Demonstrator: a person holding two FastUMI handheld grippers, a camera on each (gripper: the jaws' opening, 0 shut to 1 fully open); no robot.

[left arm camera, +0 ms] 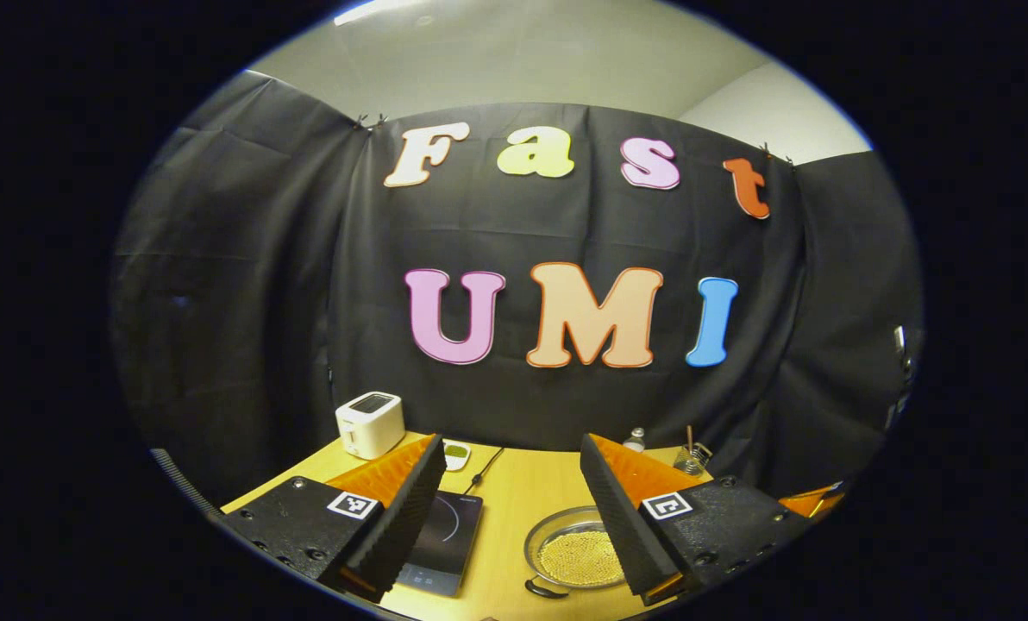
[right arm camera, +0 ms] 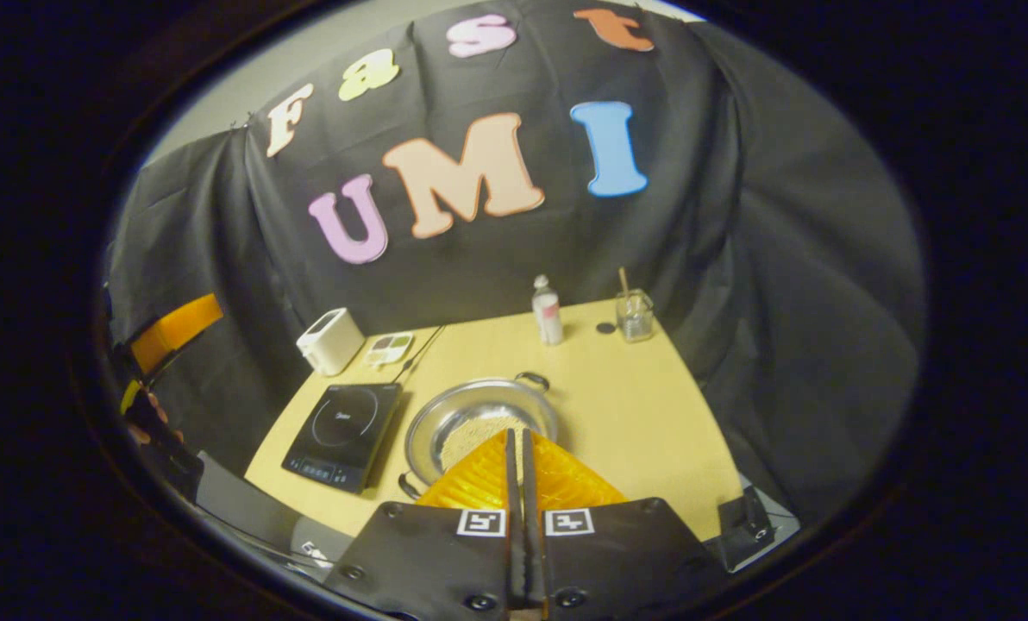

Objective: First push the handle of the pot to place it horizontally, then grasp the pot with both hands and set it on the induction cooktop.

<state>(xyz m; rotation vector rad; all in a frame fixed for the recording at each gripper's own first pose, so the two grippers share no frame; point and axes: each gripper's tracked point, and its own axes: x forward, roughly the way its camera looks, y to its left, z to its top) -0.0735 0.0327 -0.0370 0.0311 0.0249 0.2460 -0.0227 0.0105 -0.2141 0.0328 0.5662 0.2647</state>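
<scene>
Pretty much nothing ticked off yet, by the look of it. The pot (right arm camera: 479, 418) is seen sitting on the counter (right arm camera: 652, 423) near the bottom centre of the right gripper view, just beside the induction cooktop (right arm camera: 341, 435), which lies to its left in the frame and has nothing set on it. Some pale grainy stuff is seen inside the pot. One dark side handle (right arm camera: 532, 378) is at the upper rim and another at the lower left rim, so the pot looks turned at a slant; the handle push is judged not done yet, though that can't be told for sure.

The right gripper (right arm camera: 515, 448) is held above the pot's near side with its fingers closed together, nothing between them. In the left gripper view, the left gripper (left arm camera: 510, 483) is held up off the counter with fingers spread wide and empty, cooktop and pot framed between them at the bottom.

So the push, the two-handed grab and the lift over are all judged left to do.
</scene>
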